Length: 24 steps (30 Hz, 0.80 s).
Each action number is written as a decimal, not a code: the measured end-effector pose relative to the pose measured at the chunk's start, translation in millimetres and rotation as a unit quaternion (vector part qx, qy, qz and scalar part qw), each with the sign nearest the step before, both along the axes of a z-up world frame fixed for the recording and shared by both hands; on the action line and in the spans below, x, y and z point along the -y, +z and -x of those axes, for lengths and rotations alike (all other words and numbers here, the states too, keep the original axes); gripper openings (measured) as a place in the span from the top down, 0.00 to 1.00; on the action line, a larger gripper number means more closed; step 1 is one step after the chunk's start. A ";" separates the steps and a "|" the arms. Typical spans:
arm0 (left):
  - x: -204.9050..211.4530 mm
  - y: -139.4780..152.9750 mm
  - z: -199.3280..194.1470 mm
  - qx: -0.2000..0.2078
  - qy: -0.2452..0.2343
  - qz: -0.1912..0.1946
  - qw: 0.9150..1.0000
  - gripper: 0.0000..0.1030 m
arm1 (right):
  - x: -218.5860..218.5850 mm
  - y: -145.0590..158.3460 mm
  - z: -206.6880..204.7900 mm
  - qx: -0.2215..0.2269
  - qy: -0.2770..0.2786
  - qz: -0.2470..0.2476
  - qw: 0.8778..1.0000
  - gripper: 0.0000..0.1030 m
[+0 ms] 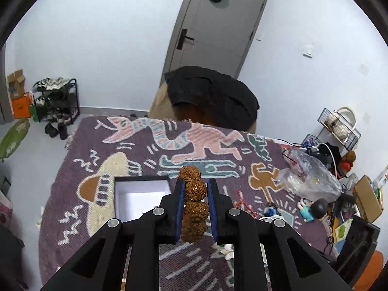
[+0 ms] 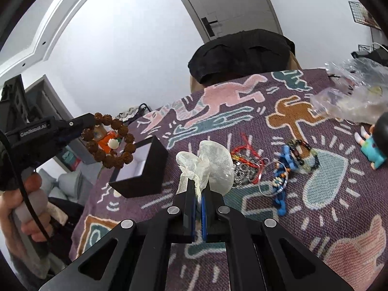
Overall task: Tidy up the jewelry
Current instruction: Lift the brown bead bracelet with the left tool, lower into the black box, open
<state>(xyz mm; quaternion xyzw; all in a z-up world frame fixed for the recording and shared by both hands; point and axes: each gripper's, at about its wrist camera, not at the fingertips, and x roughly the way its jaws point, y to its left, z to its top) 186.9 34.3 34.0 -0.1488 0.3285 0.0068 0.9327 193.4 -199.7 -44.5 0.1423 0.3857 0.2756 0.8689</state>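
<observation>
My left gripper [image 1: 195,191] is shut on a brown knobbly bead bracelet [image 1: 194,201], held in the air just right of an open black box with a white inside [image 1: 140,196]. The right wrist view shows that bracelet [image 2: 109,140] as a ring hanging from the left gripper [image 2: 91,125] above the box [image 2: 145,167]. My right gripper [image 2: 197,189] is shut on a sheer white organza pouch [image 2: 211,167], held above the patterned cloth. Red, blue and dark beaded jewelry [image 2: 274,167] lies in a pile to its right.
A purple patterned cloth [image 1: 145,145] covers the table. A clear plastic bag [image 1: 308,177] and a small doll figure [image 1: 312,211] lie at the right, with boxes and clutter beyond. A chair draped in dark clothing [image 1: 211,94] stands behind the table's far edge.
</observation>
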 end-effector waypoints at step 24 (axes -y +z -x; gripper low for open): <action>-46.9 -78.0 -43.2 -0.089 0.023 0.032 0.995 0.40 | -60.9 15.4 -20.7 0.002 0.035 0.012 0.999 0.96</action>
